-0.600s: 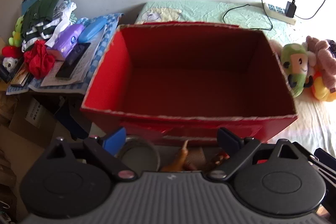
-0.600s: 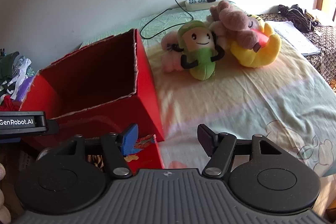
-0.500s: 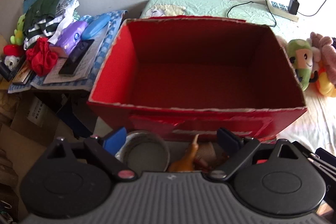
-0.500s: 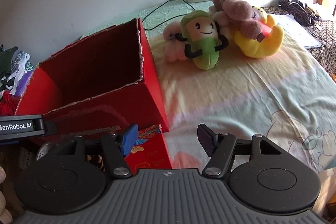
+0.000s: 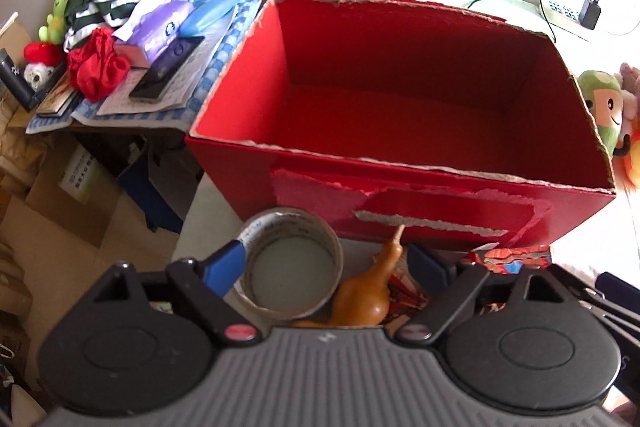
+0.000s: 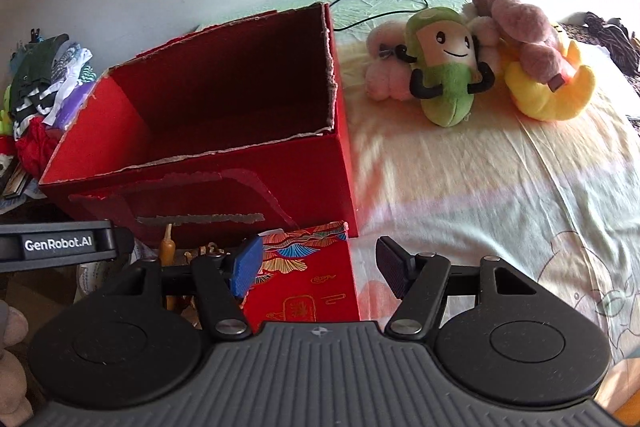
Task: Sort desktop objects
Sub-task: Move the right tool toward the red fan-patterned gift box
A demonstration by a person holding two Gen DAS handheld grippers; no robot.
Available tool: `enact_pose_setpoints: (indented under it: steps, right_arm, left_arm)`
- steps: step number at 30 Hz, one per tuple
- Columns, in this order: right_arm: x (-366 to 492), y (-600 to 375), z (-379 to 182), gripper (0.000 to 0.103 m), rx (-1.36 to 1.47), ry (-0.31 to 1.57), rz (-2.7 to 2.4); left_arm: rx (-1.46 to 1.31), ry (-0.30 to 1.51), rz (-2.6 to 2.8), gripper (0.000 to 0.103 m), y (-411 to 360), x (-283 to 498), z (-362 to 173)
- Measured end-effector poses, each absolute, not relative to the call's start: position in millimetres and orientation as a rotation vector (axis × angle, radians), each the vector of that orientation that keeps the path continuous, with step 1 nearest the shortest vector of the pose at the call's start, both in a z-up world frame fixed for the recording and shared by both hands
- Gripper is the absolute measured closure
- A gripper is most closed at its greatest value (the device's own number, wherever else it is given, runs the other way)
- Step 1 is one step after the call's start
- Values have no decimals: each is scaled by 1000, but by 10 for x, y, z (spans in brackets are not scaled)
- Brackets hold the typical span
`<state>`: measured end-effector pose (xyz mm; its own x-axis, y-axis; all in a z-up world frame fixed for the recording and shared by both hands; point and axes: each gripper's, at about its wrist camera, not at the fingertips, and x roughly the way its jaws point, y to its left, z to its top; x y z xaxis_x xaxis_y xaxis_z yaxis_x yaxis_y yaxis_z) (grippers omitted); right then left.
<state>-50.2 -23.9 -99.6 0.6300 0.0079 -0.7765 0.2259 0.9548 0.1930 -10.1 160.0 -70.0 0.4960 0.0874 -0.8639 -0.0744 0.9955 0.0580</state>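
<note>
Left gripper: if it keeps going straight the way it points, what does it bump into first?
Probably the tape roll and the little brown gourd lying right between the open jaws of the left gripper. Behind them stands the red box. Depth is hard to judge.

Left tongs (image 5: 332, 267) held level with jaws spread wide, nothing gripped between them, right tongs (image 6: 318, 267) likewise parted and empty, left tongs' black body seen at the left edge of the right wrist view, both pointed forward.

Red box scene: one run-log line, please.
left gripper: open, over tape roll | right gripper: open | red box: empty
</note>
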Motion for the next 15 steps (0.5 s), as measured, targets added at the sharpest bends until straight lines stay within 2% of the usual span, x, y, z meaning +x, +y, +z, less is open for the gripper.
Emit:
enact_pose_setpoints:
  steps: [8, 15]
  right_arm:
    - [-564, -473, -957, 37, 250, 895, -66]
    - [-615, -686, -1012, 38, 259, 931, -4]
  left_arm:
    - [0, 1067, 156, 16, 1412, -122, -815]
    - [-6, 1067, 186, 13, 1291, -213, -877]
